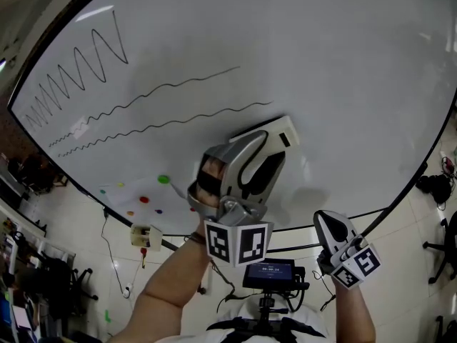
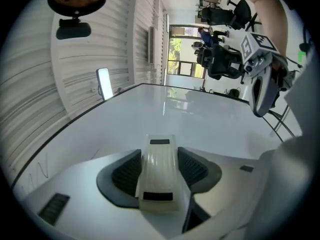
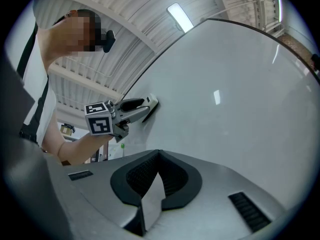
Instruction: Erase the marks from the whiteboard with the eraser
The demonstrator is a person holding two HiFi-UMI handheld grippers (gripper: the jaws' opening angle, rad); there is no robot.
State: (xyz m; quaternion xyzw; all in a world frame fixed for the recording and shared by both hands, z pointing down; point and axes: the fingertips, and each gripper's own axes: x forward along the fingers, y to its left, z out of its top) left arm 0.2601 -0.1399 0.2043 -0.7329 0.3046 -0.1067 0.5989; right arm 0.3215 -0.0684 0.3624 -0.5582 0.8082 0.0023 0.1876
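Note:
The whiteboard (image 1: 343, 70) carries a zigzag mark (image 1: 86, 66) at its upper left and two wavy lines (image 1: 164, 88) (image 1: 171, 122) below it. My left gripper (image 1: 265, 148) is shut on a white eraser (image 1: 277, 128), which lies against the board just right of the lower wavy line's end. In the left gripper view the eraser (image 2: 160, 171) sits between the dark pads (image 2: 125, 174), and a bit of zigzag (image 2: 39, 170) shows at the left. My right gripper (image 1: 327, 220) hangs shut and holds nothing, below and right of the eraser, off the board.
Small coloured magnets, green (image 1: 163, 179) and red (image 1: 144, 199), dot the board's lower left. A white box (image 1: 146, 236) hangs under the board's dark frame (image 1: 400, 199). A small screen (image 1: 271, 270) sits at the person's chest. Office chairs (image 2: 225, 14) stand beyond the board.

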